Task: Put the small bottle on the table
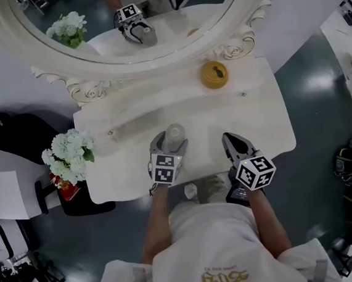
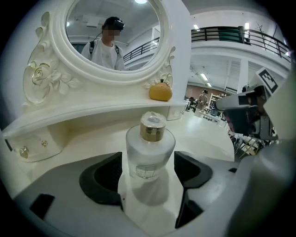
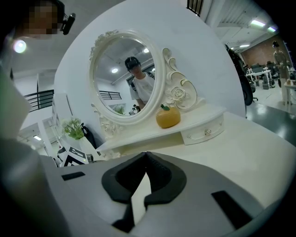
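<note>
We see a white dressing table [image 1: 260, 117] with a carved oval mirror [image 1: 5, 42] at its back edge, standing on a dark, glossy floor [image 1: 310, 87] in a large hall. A low shelf runs along the back edge under the mirror, and a round yellow ornament [image 1: 213, 75] sits towards its right end. A bunch of white flowers [image 1: 71, 155] stands just off the table's left edge.

The small bottle [image 2: 150, 152], frosted and with a gold collar [image 2: 152, 131] under its cap, stands upright on the table near the middle of the front edge. We find the left gripper [image 1: 171, 142] low over that front edge, with the bottle between its jaws. The jaws stand wide apart, one on each side. In the left gripper view a thin strip of table shows between the left pad and the glass, while the right pad lies very close to it.

The right gripper [image 3: 144, 178] rests near the front edge, to the right of the bottle and apart from it. Its jaws are pressed together at the tips with nothing between them.
</note>
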`<state>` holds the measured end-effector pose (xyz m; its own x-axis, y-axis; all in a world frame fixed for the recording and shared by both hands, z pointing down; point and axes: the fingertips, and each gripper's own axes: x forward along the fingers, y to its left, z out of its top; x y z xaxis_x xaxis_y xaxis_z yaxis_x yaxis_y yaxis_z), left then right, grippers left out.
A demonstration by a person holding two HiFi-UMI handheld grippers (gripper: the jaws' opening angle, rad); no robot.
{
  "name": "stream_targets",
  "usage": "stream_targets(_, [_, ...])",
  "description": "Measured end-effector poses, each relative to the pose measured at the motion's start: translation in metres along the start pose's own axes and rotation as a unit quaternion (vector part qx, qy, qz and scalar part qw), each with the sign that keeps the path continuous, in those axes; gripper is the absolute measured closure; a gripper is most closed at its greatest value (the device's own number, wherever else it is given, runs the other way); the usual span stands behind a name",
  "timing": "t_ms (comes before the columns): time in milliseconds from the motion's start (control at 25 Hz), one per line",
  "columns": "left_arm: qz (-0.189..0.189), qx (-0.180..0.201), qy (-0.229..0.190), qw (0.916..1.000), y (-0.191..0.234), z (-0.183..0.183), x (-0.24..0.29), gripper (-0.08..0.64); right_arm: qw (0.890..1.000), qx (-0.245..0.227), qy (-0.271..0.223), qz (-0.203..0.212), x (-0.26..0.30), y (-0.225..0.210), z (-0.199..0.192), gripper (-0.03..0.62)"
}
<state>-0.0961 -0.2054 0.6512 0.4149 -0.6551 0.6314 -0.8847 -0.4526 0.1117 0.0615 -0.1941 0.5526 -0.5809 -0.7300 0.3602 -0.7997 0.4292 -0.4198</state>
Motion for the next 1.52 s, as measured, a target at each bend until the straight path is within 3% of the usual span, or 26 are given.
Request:
stream_targets(280, [-0.016, -0.052, -0.053, 0.9971, -0.001, 0.018, -0.033, 0.224, 1.0, -0.025, -0.005, 0.01, -0.01, 0.02, 0.001, 0.58])
stream_targets(760, [-0.022, -0.051, -0.149, 0.9873, -0.01, 0.062, -0.102, 0.398, 0.997, -0.075, -0.028, 0.005, -0.022, 0.058, 0.011, 0.58])
stream_targets(1000, [0.0, -0.057, -0.176, 0.9827, -0.003, 0.074, -0.129, 0.538, 0.995, -0.094, -0.044, -0.002, -0.026, 0.071, 0.017, 0.58])
stream_targets(1520, [0.007, -0.036, -0.183, 0.9824, -0.008, 0.074, -0.141, 0.541, 0.994, -0.097, -0.052, 0.011, -0.032, 0.081, 0.016, 0.58])
